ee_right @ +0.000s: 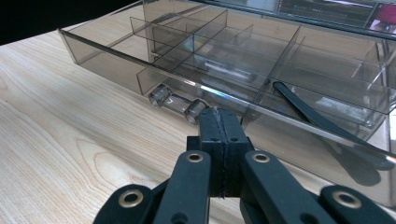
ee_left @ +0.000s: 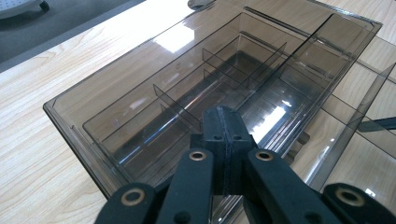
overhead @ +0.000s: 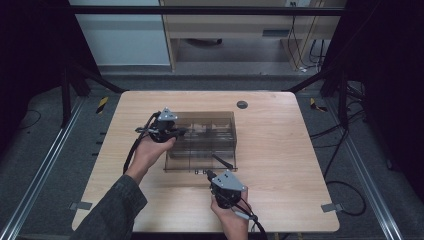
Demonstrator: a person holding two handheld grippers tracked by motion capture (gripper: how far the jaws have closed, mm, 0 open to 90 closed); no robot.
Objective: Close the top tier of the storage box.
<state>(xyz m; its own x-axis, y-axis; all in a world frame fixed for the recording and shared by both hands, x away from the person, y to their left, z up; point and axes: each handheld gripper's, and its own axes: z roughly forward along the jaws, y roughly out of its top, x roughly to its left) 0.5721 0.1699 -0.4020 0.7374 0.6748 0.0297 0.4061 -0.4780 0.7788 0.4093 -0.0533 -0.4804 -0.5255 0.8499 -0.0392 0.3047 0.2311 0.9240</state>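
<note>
Holding both grippers shut and empty, we kept the left gripper [overhead: 184,131] against the box [overhead: 220,120] top and the right gripper [overhead: 209,173] just short of the drawer [overhead: 200,160] handle [ee_right: 180,102]. The drawer stood pulled out, mid-table. Shut jaws, we judged, could skid off the slick handle or shove the box.

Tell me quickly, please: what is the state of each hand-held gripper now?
Left hand-held gripper: closed, holding nothing, over the smoky transparent plastic organiser box.
Right hand-held gripper: closed, holding nothing, near the box's clear drawer handle.
</note>
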